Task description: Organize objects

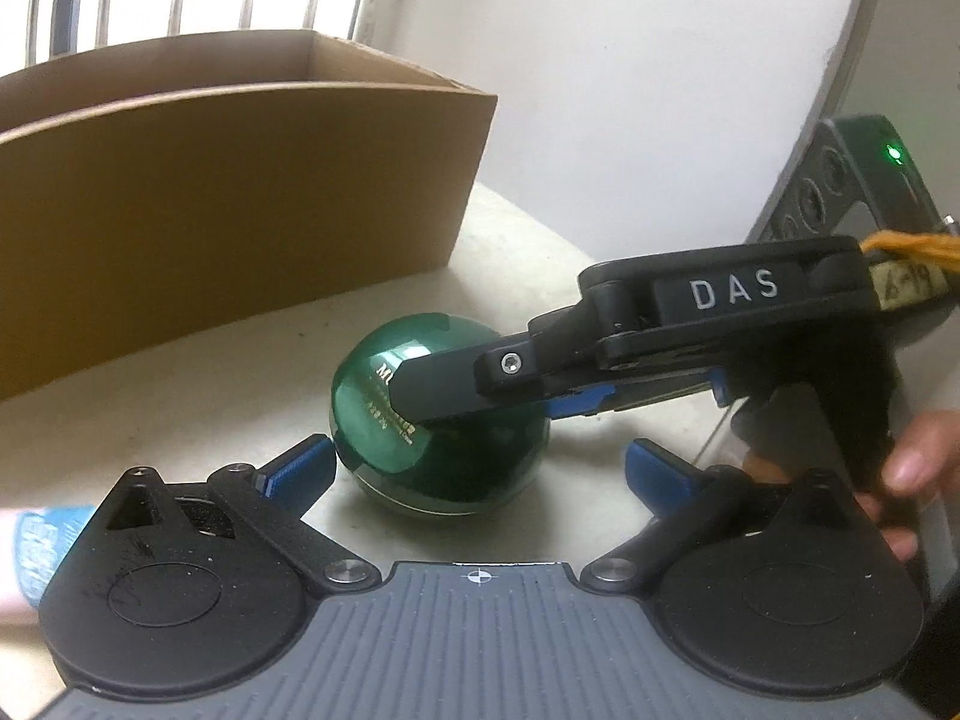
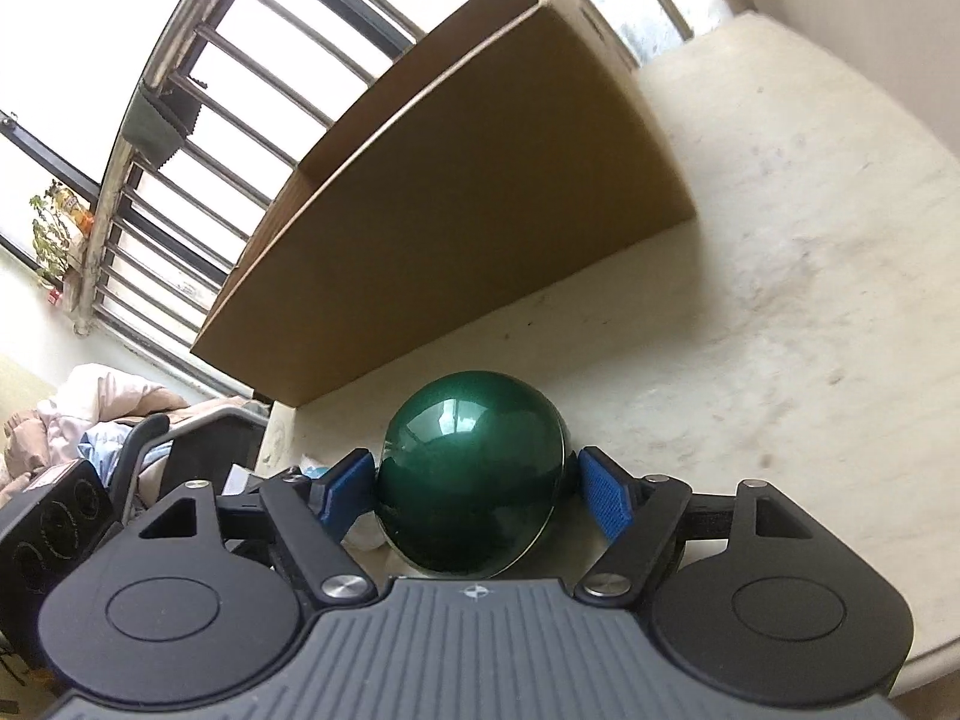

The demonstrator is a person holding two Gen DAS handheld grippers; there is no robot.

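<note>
Our right gripper straddles the green ball, pads at its sides (contact unclear). Our left gripper stands apart, ball just ahead between its fingers; the cardboard box lies beyond.

Barred window, potted plant

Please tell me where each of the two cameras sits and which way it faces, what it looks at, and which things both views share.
Left wrist: sits on the left gripper, facing forward over the table at the green ball and cardboard box; the right gripper and the person's hand enter from the right.
Right wrist: sits on the right gripper, tilted, facing the ball, box and barred window; its blue pads flank the ball.
Shared: ball, box, table.
</note>
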